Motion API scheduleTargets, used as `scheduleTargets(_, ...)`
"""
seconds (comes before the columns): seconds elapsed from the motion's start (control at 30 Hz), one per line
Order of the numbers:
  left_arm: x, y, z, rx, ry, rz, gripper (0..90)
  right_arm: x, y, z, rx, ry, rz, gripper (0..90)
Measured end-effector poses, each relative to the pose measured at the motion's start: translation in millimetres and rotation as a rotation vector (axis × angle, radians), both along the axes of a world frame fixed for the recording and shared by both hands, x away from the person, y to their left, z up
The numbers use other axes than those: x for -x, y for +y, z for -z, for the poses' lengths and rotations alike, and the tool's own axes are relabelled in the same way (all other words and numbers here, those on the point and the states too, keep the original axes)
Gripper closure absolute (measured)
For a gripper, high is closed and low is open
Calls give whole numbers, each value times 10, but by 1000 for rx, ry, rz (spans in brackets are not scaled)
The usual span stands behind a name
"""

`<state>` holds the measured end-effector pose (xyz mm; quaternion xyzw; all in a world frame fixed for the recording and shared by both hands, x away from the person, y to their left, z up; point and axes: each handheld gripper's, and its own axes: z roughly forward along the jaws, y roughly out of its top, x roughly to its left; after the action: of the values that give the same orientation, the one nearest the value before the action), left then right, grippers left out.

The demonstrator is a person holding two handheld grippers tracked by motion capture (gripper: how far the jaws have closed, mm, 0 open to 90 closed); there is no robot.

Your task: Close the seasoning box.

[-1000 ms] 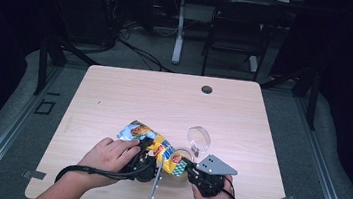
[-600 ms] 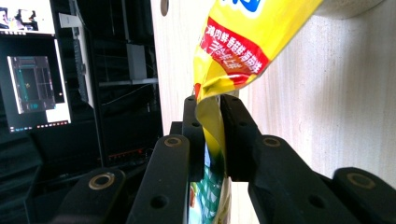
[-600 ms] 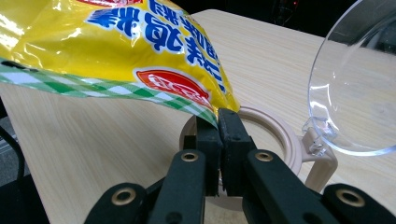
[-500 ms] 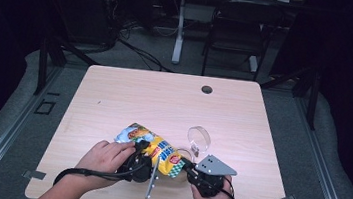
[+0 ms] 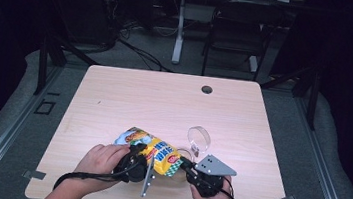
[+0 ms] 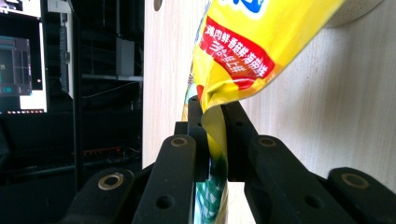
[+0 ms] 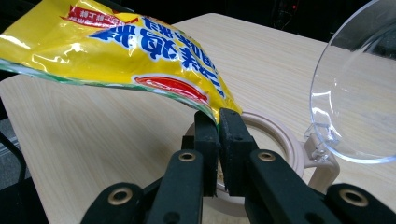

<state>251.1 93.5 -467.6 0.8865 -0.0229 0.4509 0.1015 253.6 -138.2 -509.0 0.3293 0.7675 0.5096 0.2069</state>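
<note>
A: High view: where does the yellow snack bag (image 5: pixel 151 149) sit?

B: Near the front edge of the wooden table (image 5: pixel 164 103), slung between two hand-held tools. The left gripper (image 5: pixel 143 157) has the bag's near side, the right gripper (image 5: pixel 183 163) its right-hand corner. A beige container (image 5: pixel 186 156) with a clear flip lid (image 5: pixel 200 138) standing open is just right of the bag and touching its corner region.

A: Left gripper view: how do the fingers stand?

B: The left gripper (image 6: pixel 214 135) has just been closing, and its black fingers (image 6: pixel 237 140) are drawn nearly together with the bag's (image 6: pixel 252 42) thin sealed edge pinched between them. The bag rises away from the jaws against the table (image 6: pixel 336 107).

A: And the right gripper view?

B: The right gripper (image 7: pixel 218 122) shows its fingers (image 7: pixel 233 140) clamped on the bag's (image 7: pixel 121 51) lower corner, with barely a slit between the pads. Directly behind the bag's corner sits the round container (image 7: pixel 280 140); its clear lid (image 7: pixel 355 88) stands up to the bag's right.
</note>
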Motion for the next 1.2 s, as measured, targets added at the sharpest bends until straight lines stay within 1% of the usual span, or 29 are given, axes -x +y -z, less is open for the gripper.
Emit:
scheduleTargets(0.17,-13,55,56,52,24,-16,849,2,8,-9,-5,-7,0,861)
scheduleTargets(0.23,-21,74,78,66,34,-24,846,2,16,-17,-2,-12,-2,862)
scheduleTargets(0.27,-21,74,78,66,34,-24,847,2,18,-21,5,-14,-5,862)
scheduleTargets(0.3,-24,93,106,96,43,-39,847,2,26,-21,1,-16,-5,862)
scheduleTargets(0.4,-32,126,139,134,56,-45,848,5,38,-24,5,-22,-5,862)
scheduleTargets(0.5,-38,154,173,161,67,-57,848,8,45,-29,8,-24,-6,861)
scheduleTargets(0.53,-41,164,183,164,76,-61,849,10,50,-30,7,-24,-7,861)
scheduleTargets(0.57,-44,172,200,175,81,-66,850,12,56,-33,10,-28,-7,861)
scheduleTargets(0.6,-48,182,219,197,92,-66,852,13,60,-36,15,-31,-8,861)
scheduleTargets(0.67,-54,207,241,219,103,-68,852,17,74,-42,17,-36,-5,861)
scheduleTargets(0.7,-58,220,246,223,105,-69,852,15,77,-45,18,-37,-7,861)
scheduleTargets(0.77,-64,243,271,245,114,-71,852,9,80,-53,14,-35,-10,861)
scheduleTargets(0.8,-64,243,271,245,114,-71,852,4,83,-56,14,-36,-14,861)
scheduleTargets(0.83,-70,259,307,280,121,-76,852,3,90,-58,14,-34,-15,862)
scheduleTargets(0.87,-75,268,315,286,126,-79,852,3,101,-57,10,-37,-13,862)
scheduleTargets(0.97,-85,287,352,321,143,-91,853,6,111,-63,25,-41,-19,862)
scheduleTargets(1.1,-92,316,395,366,164,-95,854,4,119,-69,21,-47,-17,861)
scheduleTargets(1.17,-91,330,409,372,177,-94,856,1,121,-72,21,-48,-18,860)
scheduleTargets(1.2,-88,334,422,384,181,-96,856,-1,122,-74,20,-50,-19,857)
